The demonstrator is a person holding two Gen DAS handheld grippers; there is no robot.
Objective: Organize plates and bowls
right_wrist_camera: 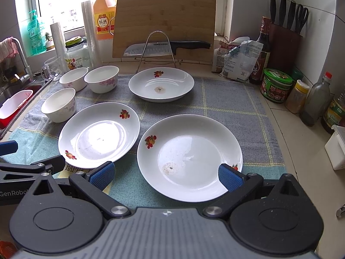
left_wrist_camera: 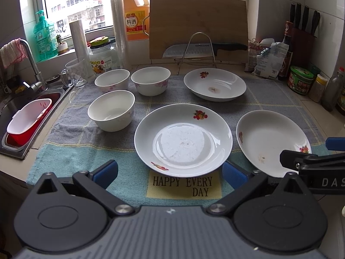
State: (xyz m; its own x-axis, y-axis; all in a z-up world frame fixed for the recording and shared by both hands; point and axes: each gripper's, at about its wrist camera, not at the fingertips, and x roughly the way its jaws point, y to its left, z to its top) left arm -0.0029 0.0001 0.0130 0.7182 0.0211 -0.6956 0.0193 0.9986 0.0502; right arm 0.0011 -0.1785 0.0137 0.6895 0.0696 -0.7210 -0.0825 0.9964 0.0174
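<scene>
Three bowls and three plates spread on a checked cloth, both grippers wide apart and empty.

Bowls (left_wrist_camera: 112, 110) cluster at the cloth's (left_wrist_camera: 269, 99) left edge; one plate (left_wrist_camera: 183, 140) sits before the left gripper (left_wrist_camera: 170, 172), another (right_wrist_camera: 189, 157) before the right gripper (right_wrist_camera: 166, 174), the third plate (right_wrist_camera: 161, 84) at the back edge.

Count, ahead of the tongs: plates, 3: near-left plate (right_wrist_camera: 99, 135), near-right plate (right_wrist_camera: 189, 157), far plate (right_wrist_camera: 161, 84). Bowls, 3, all far left: front bowl (right_wrist_camera: 58, 104), rear-left bowl (right_wrist_camera: 73, 79), rear-right bowl (right_wrist_camera: 101, 79). Cutting board (right_wrist_camera: 165, 24), 1. Cleaver (right_wrist_camera: 166, 48), 1.
</scene>
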